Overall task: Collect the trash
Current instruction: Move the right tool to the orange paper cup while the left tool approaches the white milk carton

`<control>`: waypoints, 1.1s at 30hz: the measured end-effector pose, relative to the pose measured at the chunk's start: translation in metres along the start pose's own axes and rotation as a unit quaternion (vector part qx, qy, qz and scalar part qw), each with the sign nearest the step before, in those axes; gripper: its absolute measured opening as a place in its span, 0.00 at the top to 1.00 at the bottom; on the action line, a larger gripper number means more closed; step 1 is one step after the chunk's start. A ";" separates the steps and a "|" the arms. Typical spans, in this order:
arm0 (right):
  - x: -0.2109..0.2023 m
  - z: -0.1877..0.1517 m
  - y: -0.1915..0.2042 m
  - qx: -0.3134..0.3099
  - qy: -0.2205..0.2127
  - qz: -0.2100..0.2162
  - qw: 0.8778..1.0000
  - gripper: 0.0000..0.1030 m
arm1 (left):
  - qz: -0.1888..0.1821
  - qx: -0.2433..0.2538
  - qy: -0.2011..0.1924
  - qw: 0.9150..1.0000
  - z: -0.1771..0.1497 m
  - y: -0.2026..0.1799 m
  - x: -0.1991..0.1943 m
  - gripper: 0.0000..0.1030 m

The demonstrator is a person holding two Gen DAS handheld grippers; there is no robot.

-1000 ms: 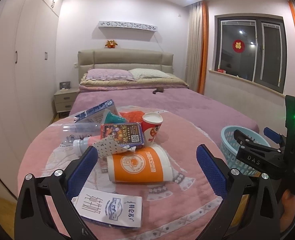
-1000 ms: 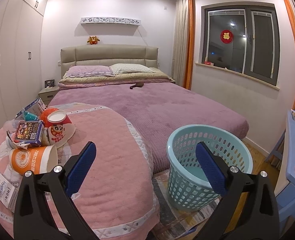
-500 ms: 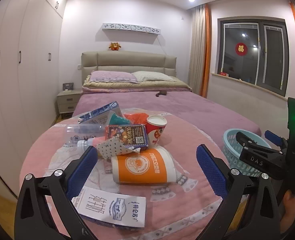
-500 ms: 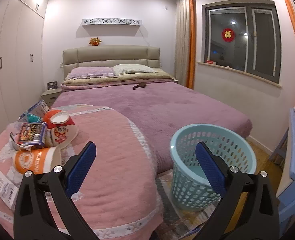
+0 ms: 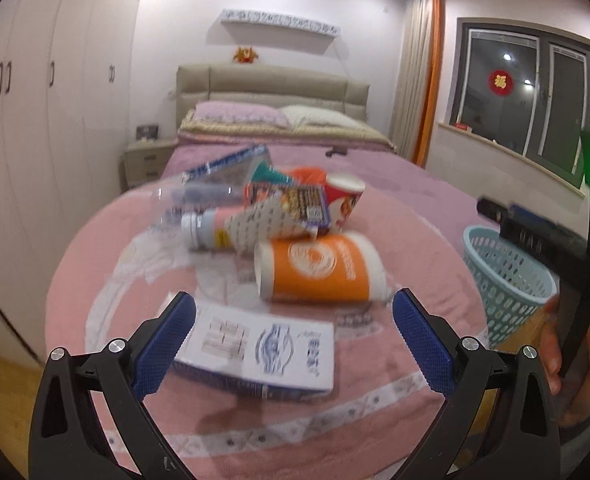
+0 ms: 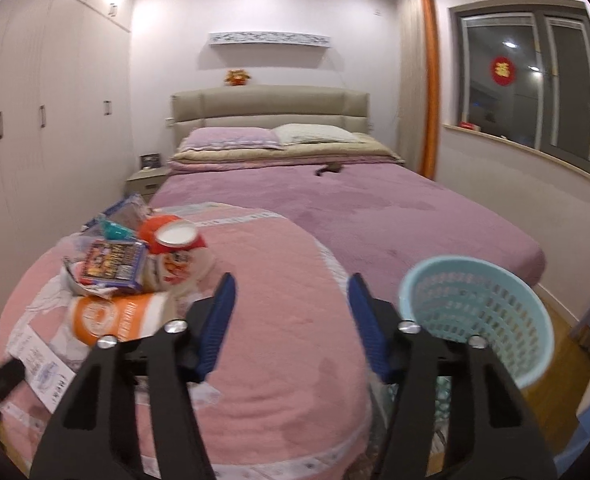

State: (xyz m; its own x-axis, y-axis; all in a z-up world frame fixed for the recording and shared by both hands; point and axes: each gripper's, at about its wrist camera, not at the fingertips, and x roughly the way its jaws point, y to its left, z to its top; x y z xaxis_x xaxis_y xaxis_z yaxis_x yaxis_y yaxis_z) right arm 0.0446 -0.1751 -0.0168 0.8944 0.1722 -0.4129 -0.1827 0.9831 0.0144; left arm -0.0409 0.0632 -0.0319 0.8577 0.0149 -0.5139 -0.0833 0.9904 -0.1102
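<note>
Nothing collected yet: trash pile [image 5: 279, 216] sits on the bed [image 6: 279, 280], basket [image 6: 479, 320] looks empty. My left gripper [image 5: 295, 336] fingers are spread; right gripper [image 6: 291, 320] fingers are closing on nothing.

The trash pile lies on the blanket [image 5: 107, 280] spread over the near end of the bed [image 6: 415, 220]. Nearest in the pile lies the flat carton [image 5: 263, 350]. Just behind it the large cup [image 5: 319, 270] lies on its side. Behind that cup the snack box [image 5: 291, 204] rests on top of the pile, with the small cup [image 5: 345, 196] to its right and the bottle [image 5: 203, 230] on its side to its left. The basket [image 6: 479, 316] stands on the floor, right of the bed's near corner. The pillows [image 6: 271, 138] lie at the far end, against the headboard [image 6: 267, 106]. The nightstand [image 6: 145, 180] stands left of the bed, the wardrobe [image 6: 47, 120] along the left wall.
</note>
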 end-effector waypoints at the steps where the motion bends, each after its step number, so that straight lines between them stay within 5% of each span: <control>1: 0.001 0.002 0.004 -0.004 -0.001 0.009 1.000 0.54 | -0.003 0.002 0.010 1.000 -0.003 0.000 0.002 0.07; 10: 0.029 -0.017 0.041 -0.034 0.068 0.090 0.993 0.53 | 0.029 0.037 0.045 0.998 -0.026 0.004 0.011 0.07; 18: 0.050 -0.041 0.075 -0.049 0.143 0.175 0.973 0.53 | 0.018 0.060 0.076 0.995 -0.035 0.004 0.018 0.07; 27: 0.073 -0.040 0.090 -0.044 0.184 0.231 0.954 0.54 | 0.057 0.091 0.080 0.991 -0.041 -0.005 0.026 0.08; 33: 0.060 -0.041 0.095 -0.061 0.177 0.248 0.950 0.83 | 0.069 0.078 0.078 0.991 -0.036 0.006 0.023 0.12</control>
State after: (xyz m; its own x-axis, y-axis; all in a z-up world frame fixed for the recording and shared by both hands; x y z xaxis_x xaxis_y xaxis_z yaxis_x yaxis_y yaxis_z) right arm 0.0644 -0.0739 -0.0772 0.4958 0.5595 -0.6642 -0.6112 0.7681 0.1908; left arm -0.0398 0.0642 -0.0754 0.7531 0.1429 -0.6422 -0.1049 0.9897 0.0972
